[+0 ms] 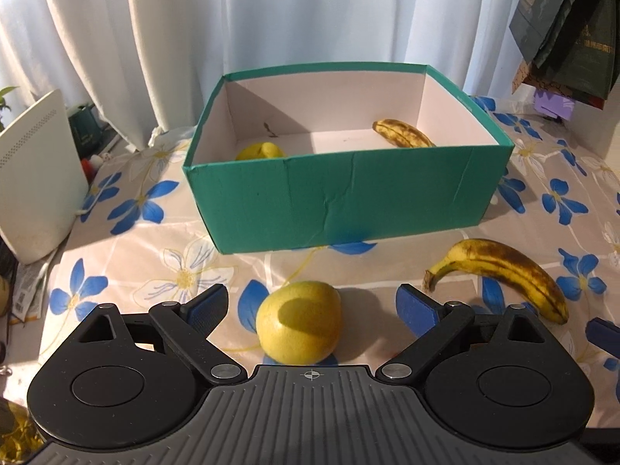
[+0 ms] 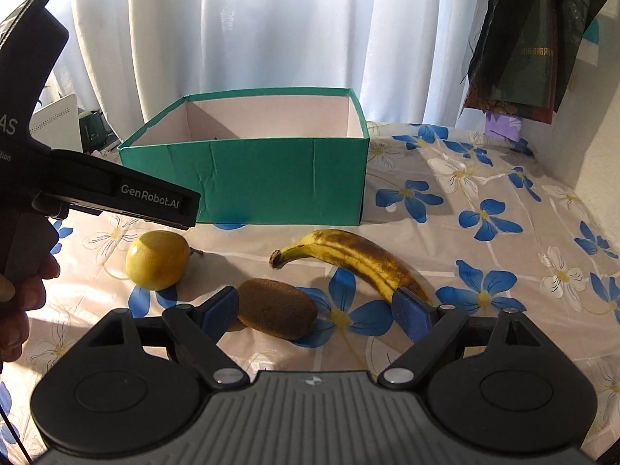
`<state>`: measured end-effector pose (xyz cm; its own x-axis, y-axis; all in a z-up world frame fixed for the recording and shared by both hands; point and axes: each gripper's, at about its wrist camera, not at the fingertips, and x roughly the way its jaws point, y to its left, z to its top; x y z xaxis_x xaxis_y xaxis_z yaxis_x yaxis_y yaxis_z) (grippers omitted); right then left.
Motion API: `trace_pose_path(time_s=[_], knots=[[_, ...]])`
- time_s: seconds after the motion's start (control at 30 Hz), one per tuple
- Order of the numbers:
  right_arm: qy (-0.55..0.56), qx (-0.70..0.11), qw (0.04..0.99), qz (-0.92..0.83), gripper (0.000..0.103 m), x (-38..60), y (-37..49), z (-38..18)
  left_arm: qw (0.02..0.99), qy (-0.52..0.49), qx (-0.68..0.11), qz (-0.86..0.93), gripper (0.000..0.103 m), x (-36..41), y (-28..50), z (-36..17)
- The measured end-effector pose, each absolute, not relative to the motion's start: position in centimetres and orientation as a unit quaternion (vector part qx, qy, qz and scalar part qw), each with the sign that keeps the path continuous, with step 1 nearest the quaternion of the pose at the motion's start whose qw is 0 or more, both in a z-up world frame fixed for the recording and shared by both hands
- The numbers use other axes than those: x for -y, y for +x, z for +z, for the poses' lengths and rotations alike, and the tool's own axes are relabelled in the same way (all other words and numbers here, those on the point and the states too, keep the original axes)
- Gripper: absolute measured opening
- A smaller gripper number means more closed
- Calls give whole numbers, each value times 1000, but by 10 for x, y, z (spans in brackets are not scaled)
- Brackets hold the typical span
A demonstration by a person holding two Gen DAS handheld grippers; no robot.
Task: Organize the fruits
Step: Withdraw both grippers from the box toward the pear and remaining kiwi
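Observation:
A green cardboard box (image 1: 341,201) stands on the flowered tablecloth; it also shows in the right wrist view (image 2: 279,182). Inside lie a spotted banana (image 1: 403,133) and a yellow fruit (image 1: 259,151). My left gripper (image 1: 312,304) is open, its fingers either side of a yellow pear-like fruit (image 1: 298,321) on the table, apart from it. A second spotted banana (image 1: 503,275) lies to its right, also in the right wrist view (image 2: 356,259). My right gripper (image 2: 314,310) is open around a brown kiwi (image 2: 277,308). The yellow fruit (image 2: 157,259) sits to the left.
A white device (image 1: 35,178) stands at the table's left edge, with a green mug (image 1: 85,122) behind. White curtains hang at the back. Dark bags (image 1: 573,23) hang at the upper right. The left gripper's body (image 2: 97,190) fills the left of the right wrist view.

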<state>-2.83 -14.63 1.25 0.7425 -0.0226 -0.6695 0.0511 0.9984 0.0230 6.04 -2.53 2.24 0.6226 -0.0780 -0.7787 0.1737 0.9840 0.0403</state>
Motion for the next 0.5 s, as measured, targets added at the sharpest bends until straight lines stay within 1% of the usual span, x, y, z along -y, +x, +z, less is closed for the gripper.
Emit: trace_pose_path(time_s=[0.1,0.5], knots=[[23,-369,929,-7,78,144,-24,3,897,53,-432,-78,97,17,53,15],[34,-376,926,13,78,134,11,-23,889,48,-451,-66,97,-4,52,-5]])
